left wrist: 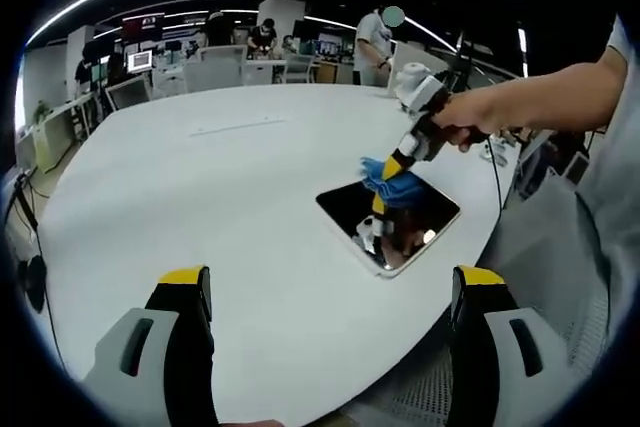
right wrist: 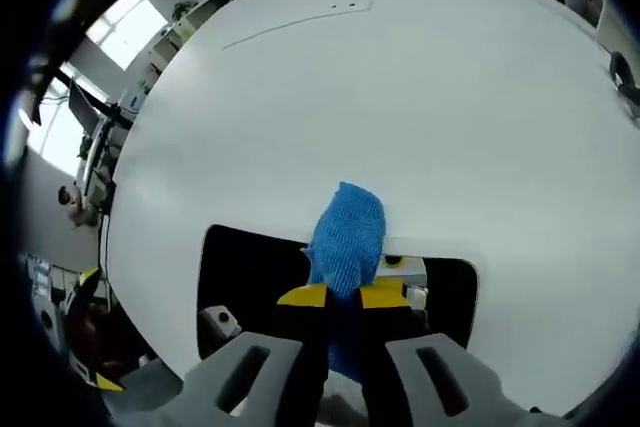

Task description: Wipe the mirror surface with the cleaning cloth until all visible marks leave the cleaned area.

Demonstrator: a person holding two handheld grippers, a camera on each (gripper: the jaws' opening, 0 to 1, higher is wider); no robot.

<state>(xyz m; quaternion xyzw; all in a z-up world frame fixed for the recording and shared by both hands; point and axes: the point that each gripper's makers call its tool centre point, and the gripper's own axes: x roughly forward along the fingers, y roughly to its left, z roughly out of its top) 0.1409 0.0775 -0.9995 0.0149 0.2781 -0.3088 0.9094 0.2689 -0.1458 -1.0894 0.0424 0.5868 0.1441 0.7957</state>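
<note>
A rectangular mirror with a white rim lies flat on the white table, near its right edge in the left gripper view. A blue cleaning cloth is pressed onto the mirror's far edge. My right gripper is shut on the cloth, held by a hand coming in from the right in the left gripper view. My left gripper stands open over bare table, well short of the mirror, nothing between its yellow-tipped fingers. The glass reflects dark ceiling and the gripper.
The big round white table spreads out around the mirror. Desks, monitors, chairs and people stand at the far side of the room. Cables and gear lie past the table's right edge.
</note>
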